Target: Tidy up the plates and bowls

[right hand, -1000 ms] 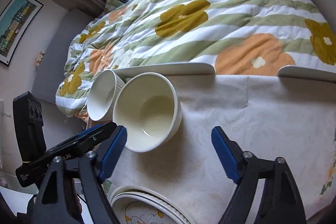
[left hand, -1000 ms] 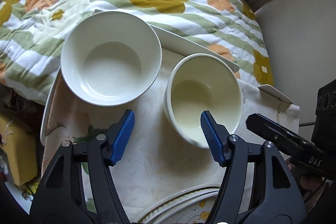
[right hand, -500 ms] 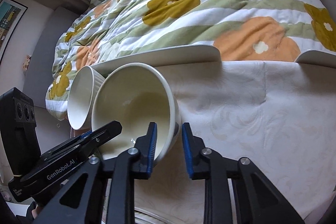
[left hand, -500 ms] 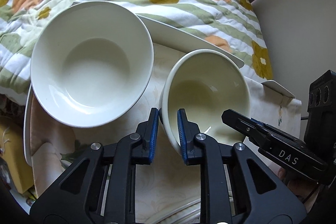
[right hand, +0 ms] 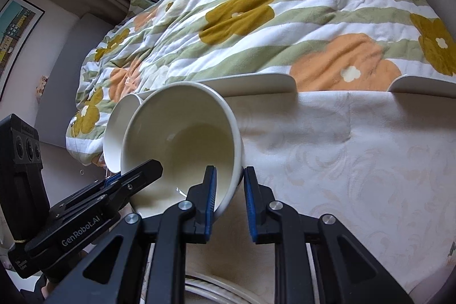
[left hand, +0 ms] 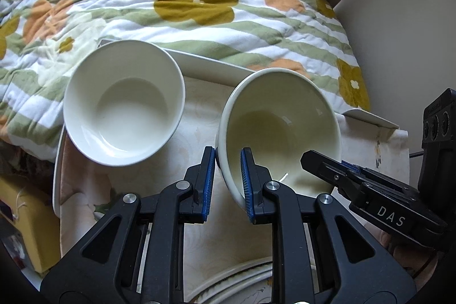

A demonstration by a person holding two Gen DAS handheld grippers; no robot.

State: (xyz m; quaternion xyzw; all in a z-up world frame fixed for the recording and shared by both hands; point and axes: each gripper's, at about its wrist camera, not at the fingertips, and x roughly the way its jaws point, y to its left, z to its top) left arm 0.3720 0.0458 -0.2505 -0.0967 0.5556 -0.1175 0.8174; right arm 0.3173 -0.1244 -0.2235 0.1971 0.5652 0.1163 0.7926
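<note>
Two pale bowls are on a cloth-covered tray (left hand: 211, 64). Both grippers hold the cream bowl (left hand: 282, 121), which is tipped toward me. My left gripper (left hand: 228, 184) is shut on its near-left rim, one pad inside and one outside. From the right, my right gripper (left hand: 316, 161) reaches into the same bowl. In the right wrist view the right gripper (right hand: 229, 198) is shut on the cream bowl's (right hand: 182, 133) near-right rim, and the left gripper (right hand: 142, 170) enters from the left. A white bowl (left hand: 122, 104) stands upright just left of it, partly hidden in the right wrist view (right hand: 116, 133).
A stack of patterned plates (left hand: 242, 284) lies at the near edge below the grippers, also seen as plates (right hand: 213, 289). A flowered quilt (left hand: 199, 4) rises behind the tray's far rim (right hand: 256, 81). Bare cloth (right hand: 356, 161) stretches to the right of the bowls.
Both grippers went from wide open to shut on the cream bowl's rim, one on each side. The bowl now tips toward me and both views have drawn back a little.
</note>
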